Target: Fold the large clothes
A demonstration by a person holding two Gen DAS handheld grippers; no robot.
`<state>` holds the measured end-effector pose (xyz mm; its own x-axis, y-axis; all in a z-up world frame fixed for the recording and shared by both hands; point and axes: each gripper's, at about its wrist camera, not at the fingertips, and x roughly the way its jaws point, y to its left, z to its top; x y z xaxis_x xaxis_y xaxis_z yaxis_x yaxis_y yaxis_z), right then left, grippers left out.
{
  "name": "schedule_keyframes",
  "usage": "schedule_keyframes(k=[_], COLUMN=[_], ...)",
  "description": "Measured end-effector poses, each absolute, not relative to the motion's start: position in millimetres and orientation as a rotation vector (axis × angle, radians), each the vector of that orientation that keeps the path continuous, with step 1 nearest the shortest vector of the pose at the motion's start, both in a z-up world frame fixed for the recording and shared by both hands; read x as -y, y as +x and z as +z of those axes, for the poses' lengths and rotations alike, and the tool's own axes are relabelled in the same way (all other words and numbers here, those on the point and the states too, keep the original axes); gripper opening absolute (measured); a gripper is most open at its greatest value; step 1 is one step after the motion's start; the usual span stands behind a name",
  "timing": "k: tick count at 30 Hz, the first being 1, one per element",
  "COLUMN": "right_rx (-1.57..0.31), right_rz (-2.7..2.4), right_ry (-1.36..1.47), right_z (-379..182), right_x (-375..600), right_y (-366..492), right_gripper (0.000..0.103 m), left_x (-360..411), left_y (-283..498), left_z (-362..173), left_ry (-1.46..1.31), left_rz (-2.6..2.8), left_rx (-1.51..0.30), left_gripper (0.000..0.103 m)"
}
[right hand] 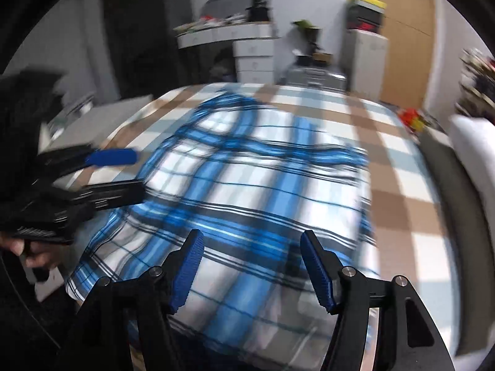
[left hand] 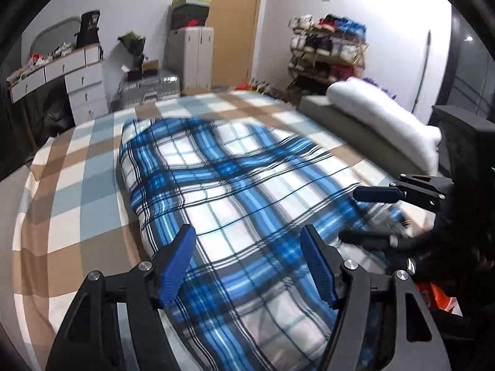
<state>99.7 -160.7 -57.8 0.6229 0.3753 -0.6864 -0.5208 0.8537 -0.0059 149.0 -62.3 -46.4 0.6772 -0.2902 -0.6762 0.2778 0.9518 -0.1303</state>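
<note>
While spread flat on the checked bed (left hand: 77, 167), fills the middle of both views — blue plaid garment (left hand: 222, 185). Left tool (left hand: 247, 266) above its near edge, pads apart, nothing between. Right tool (right hand: 250, 266) likewise apart and empty — over the cloth. White pillow (left hand: 386, 117) beside the garment, well apart.

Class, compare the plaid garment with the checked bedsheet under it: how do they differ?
The garment has blue bands with thin dark lines; the bedsheet has broad tan, pale-blue and white squares. The garment is rumpled and smaller; the bedsheet lies flat, showing around it. Both are checked fabrics.
</note>
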Motion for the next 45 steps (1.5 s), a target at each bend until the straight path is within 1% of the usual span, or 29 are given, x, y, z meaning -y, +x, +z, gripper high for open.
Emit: schedule_keyframes(k=[3,6,9,11,17,20,23,26,30,32,36,41,45], right_rx=[-0.755,-0.772,-0.808,-0.799,-0.750,-0.775,-0.811,-0.844,-0.861,-0.850,-0.843,-0.868,-0.878], right_rz=[0.494,0.465,0.406,0.393,0.419,0.465,0.481,0.527,0.447,0.422,0.410,0.413,0.399], right_ry=[-0.313,-0.243,-0.152,-0.129,-0.164,-0.187,-0.260,-0.143,-0.067,-0.079,-0.052,0.016,0.027], right_z=[-78.2,-80.9,-74.4,-65.0,-46.2,-52.3,-71.0,-78.5,-73.1,-65.7,-59.2,-63.0,-62.3], right_x=[156.7,185.4,214.7,221.4,191.7,166.6,152.2,179.6,216.2,220.7,223.6,225.8,227.8], right_y=[99.6,99.5,99.9,100.5,129.5,152.0,166.3,171.5,168.0,162.5,162.6,174.7,173.7], right_gripper=[0.064,0.064,0.064,0.064,0.065,0.065,0.065,0.065,0.067,0.068,0.068,0.068,0.068], left_x=[60.8,53.1,47.5,46.1,49.8,52.3,49.1,44.1,46.5,46.8,43.9,38.4,26.1], left_y=[156.8,160.7,159.9,162.3,186.5,207.4,213.1,207.9,207.7,210.3,226.0,261.6,285.6], left_z=[-67.0,-82.0,-79.6,-72.5,-59.2,-73.0,-83.6,-83.5,-80.6,-75.4,-65.9,-70.7,-69.5], left_ry=[0.030,0.029,0.014,0.008,0.003,0.007,-0.001,-0.023,-0.016,-0.017,-0.023,0.010,0.006], left_rz=[-0.257,-0.228,-0.233,-0.224,-0.225,-0.211,-0.214,-0.234,-0.233,-0.225,-0.211,-0.168,-0.118], left_rx=[-0.836,-0.884,-0.886,-0.875,-0.841,-0.894,-0.917,-0.905,-0.907,-0.910,-0.889,-0.906,-0.875], left_gripper=[0.065,0.066,0.066,0.065,0.065,0.065,0.065,0.066,0.066,0.066,0.066,0.066,0.066])
